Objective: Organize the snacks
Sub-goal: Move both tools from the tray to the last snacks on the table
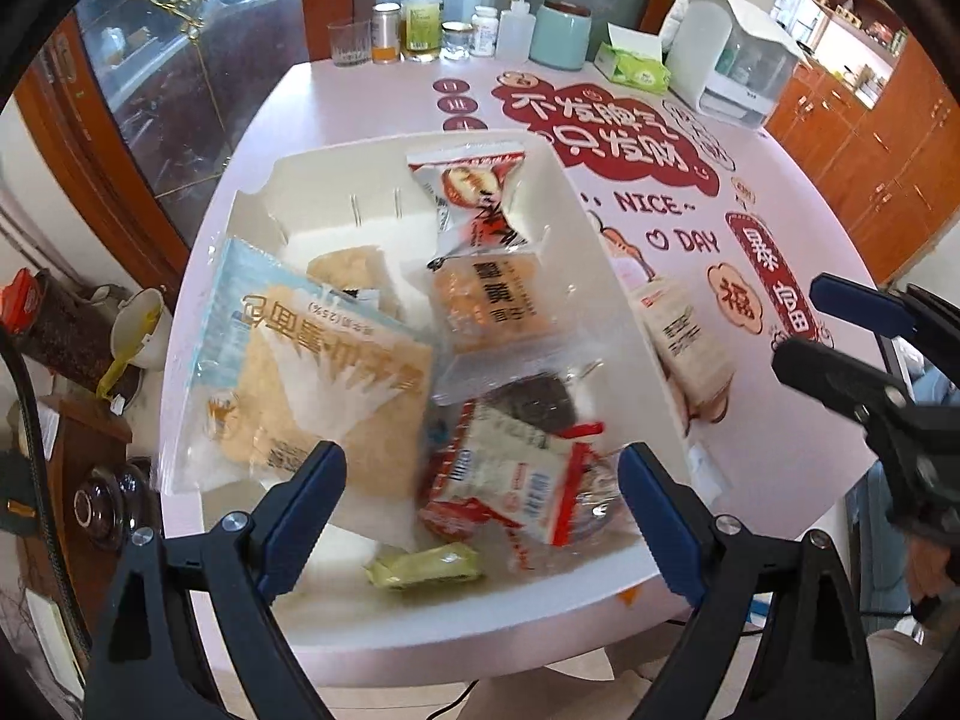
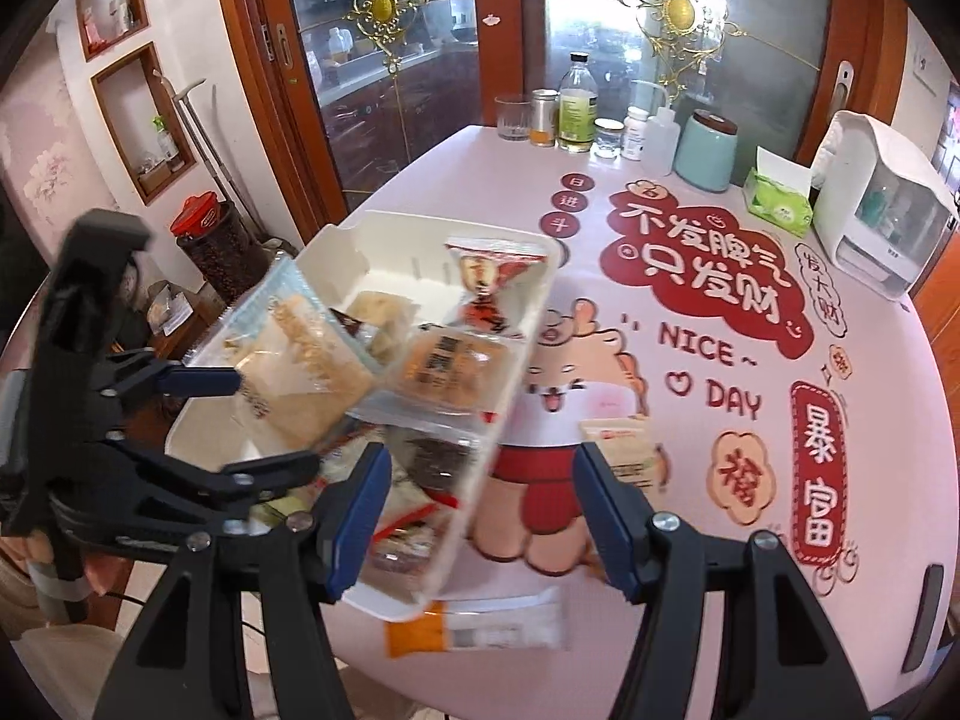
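The white plastic storage bin (image 2: 528,336) on the pink printed table (image 2: 900,420) already holds most snack packets, while two lie outside it: a cream packet with a small red label (image 2: 621,450) just beside the bin's right wall, and a flat orange-and-white sachet (image 2: 474,624) at the bin's near corner. The right gripper (image 2: 480,516) is wide open and empty, and the cream packet, its long axis running away from the camera, lies just beyond its right finger, so I judge this arm is nearer. The left gripper (image 1: 480,510) hangs over the bin, also spread open and holding nothing.
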Motion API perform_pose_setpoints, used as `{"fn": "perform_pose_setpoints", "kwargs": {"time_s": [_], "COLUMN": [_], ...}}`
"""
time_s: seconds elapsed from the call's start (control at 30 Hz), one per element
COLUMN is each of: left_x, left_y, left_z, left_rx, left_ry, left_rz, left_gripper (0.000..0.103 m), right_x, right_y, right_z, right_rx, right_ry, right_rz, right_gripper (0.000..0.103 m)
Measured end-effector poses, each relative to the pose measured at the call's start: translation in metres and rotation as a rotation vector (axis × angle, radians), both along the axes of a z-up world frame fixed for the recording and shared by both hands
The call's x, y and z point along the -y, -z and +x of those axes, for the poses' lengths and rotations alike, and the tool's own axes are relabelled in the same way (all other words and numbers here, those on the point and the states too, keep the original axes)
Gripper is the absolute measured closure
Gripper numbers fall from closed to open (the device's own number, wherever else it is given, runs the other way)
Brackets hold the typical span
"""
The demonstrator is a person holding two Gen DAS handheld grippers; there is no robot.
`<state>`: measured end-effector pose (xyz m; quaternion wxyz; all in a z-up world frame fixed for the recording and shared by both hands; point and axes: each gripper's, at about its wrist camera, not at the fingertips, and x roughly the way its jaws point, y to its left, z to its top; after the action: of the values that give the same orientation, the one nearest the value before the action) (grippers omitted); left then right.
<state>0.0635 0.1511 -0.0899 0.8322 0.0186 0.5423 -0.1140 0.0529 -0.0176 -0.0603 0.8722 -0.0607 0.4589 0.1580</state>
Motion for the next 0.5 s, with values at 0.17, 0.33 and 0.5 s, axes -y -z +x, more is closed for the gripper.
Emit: {"fn": "perform_pose_setpoints", "kwargs": {"time_s": [0.17,0.33,0.5], "left_x": [0.026,0.052,0.065], "left_y": [-0.011,-0.015,-0.007], "left_z": [-0.016,-0.043,-0.077], "left_rx": [0.022,0.030,0.040], "left_ry": [-0.112,-0.268,-0.464], "left_rz": [0.065,0.069,0.026], "left_gripper": [0.012,0.012,0.011], "right_x": [0.044,0.089,0.114], "right_y": [0.006,0.021,0.056], "right_z": [0.012,0.021,0.036], "right_rx": [-0.007,-0.040,-0.120], "right_ry": [-0.042,-0.117,-0.192], "right_rz": [0.010,0.010,0.004], "right_gripper": [0.040,0.040,0.040]}}
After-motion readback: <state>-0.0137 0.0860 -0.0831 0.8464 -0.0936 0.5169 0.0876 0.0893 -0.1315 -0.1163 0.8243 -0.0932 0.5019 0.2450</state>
